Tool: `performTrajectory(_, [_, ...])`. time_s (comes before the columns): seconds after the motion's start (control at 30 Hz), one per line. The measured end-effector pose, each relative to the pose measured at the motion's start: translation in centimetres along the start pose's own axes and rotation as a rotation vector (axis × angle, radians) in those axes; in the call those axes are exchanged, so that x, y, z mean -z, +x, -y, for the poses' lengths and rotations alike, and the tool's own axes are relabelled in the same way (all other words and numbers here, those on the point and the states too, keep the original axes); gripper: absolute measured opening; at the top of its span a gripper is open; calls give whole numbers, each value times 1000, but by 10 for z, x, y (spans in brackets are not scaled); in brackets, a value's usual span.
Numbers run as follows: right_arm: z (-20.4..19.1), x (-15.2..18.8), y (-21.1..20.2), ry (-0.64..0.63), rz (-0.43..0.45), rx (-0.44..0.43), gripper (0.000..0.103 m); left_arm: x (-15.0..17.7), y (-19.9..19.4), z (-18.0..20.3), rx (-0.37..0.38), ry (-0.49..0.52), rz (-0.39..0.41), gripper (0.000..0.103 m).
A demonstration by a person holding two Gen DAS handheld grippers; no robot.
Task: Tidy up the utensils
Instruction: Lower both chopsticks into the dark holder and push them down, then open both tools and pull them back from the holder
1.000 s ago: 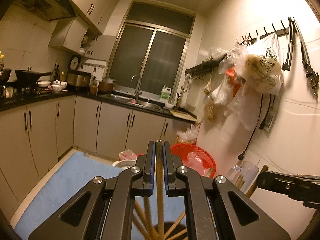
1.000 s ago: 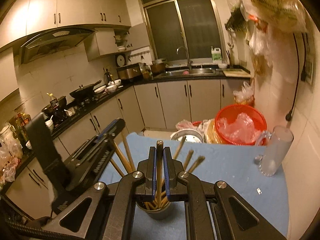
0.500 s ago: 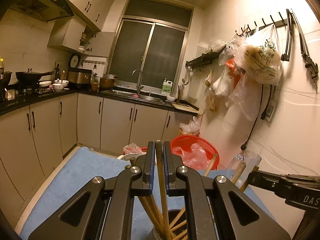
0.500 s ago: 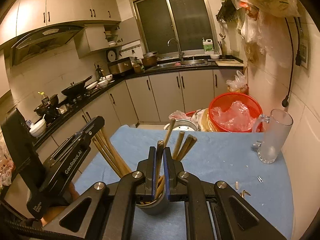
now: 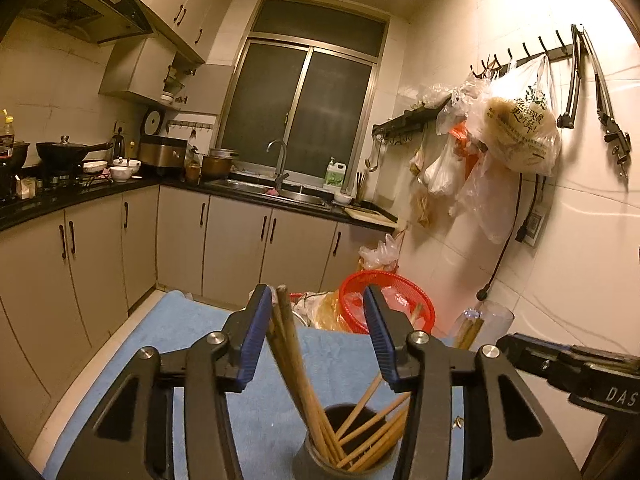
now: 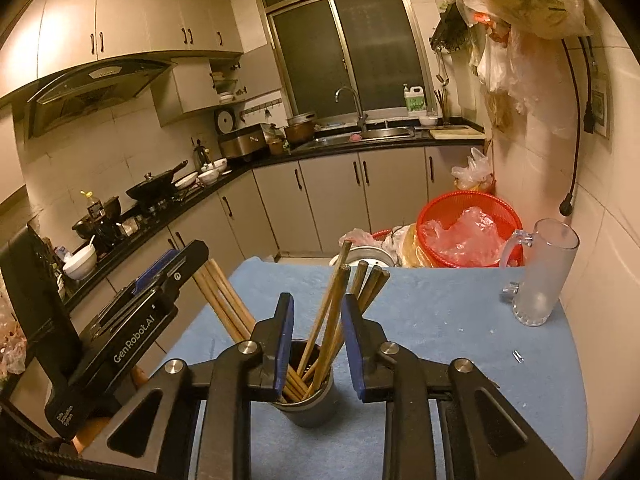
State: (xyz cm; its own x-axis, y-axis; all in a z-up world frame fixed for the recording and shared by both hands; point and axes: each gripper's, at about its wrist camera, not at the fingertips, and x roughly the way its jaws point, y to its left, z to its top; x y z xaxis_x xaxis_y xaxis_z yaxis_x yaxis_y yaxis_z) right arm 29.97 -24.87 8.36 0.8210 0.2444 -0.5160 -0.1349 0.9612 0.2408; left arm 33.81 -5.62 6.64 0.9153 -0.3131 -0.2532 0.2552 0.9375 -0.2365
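Observation:
A dark cup [image 6: 308, 408] stands on the blue mat [image 6: 440, 320] and holds several wooden chopsticks [image 6: 332, 312]. The cup also shows in the left wrist view [image 5: 344, 458], with its chopsticks [image 5: 296, 364] leaning left. My left gripper [image 5: 318, 336] is open above the cup, the chopsticks standing loose between its blue pads. My right gripper [image 6: 316, 340] is open just over the cup, its pads either side of the chopsticks. The left gripper's body shows in the right wrist view [image 6: 132, 320], to the left of the cup.
A frosted glass mug [image 6: 544, 276] stands at the mat's right, near the wall. A red basket [image 6: 468, 232] with plastic bags sits beyond the mat's far edge. Small bits [image 6: 518, 356] lie on the mat. Kitchen counters run behind and to the left.
Both grippers have opened and let go of the chopsticks they held, which now rest in the cup. Both have come lower and closer to the cup.

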Motion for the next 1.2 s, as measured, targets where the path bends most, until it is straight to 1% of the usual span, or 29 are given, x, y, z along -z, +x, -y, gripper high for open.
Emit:
performTrajectory(0.03, [0, 1, -3, -1, 4, -1, 26, 0, -3, 0, -4, 4, -5, 52])
performTrajectory(0.07, [-1, 2, -6, 0, 8, -2, 29, 2, -7, -1, -10, 8, -10, 59])
performTrajectory(0.1, [-3, 3, -9, 1, 11, -2, 32, 2, -11, -1, -10, 11, -12, 63])
performTrajectory(0.17, [-4, 6, -15, 1, 17, 1, 47, 4, -19, -2, -19, 23, -14, 67])
performTrajectory(0.3, [-5, 16, -25, 3, 19, 22, 55, 8, -33, -5, -34, 36, -29, 78])
performTrajectory(0.33, [-4, 18, -27, 9, 17, 24, 61, 8, -36, -7, -41, 37, -28, 80])
performTrajectory(0.37, [-3, 22, -30, 17, 17, 28, 66, 10, -43, -9, -54, 41, -25, 85])
performTrajectory(0.4, [-2, 25, -32, 22, 18, 30, 68, 12, -48, -10, -68, 43, -21, 89])
performTrajectory(0.47, [-2, 34, -38, 31, 20, 38, 82, 16, -57, -13, -85, 45, -18, 91])
performTrajectory(0.57, [-1, 48, -47, 40, 24, 49, 94, 21, -69, -15, -98, 52, -24, 95])
performTrajectory(0.63, [-1, 55, -51, 41, 22, 58, 99, 26, -80, -18, -110, 60, -24, 97])
performTrajectory(0.67, [-1, 59, -54, 43, 21, 59, 102, 27, -84, -18, -115, 62, -25, 100])
performTrajectory(0.7, [-2, 64, -57, 45, 17, 58, 103, 29, -91, -20, -124, 66, -28, 102])
performTrajectory(0.73, [-2, 68, -59, 47, 16, 59, 103, 31, -94, -21, -129, 67, -27, 103])
performTrajectory(0.87, [-5, 87, -70, 50, 3, 77, 103, 39, -113, -26, -167, 65, -52, 103])
performTrajectory(1.0, [-13, 107, -86, 33, 20, 85, 103, 45, -130, -29, -201, 48, -73, 103])
performTrajectory(1.07, [-19, 120, -94, 13, 31, 87, 103, 50, -140, -31, -208, 37, -66, 103])
performTrajectory(1.2, [-27, 141, -104, -2, 33, 97, 103, 62, -156, -34, -241, 41, -89, 103])
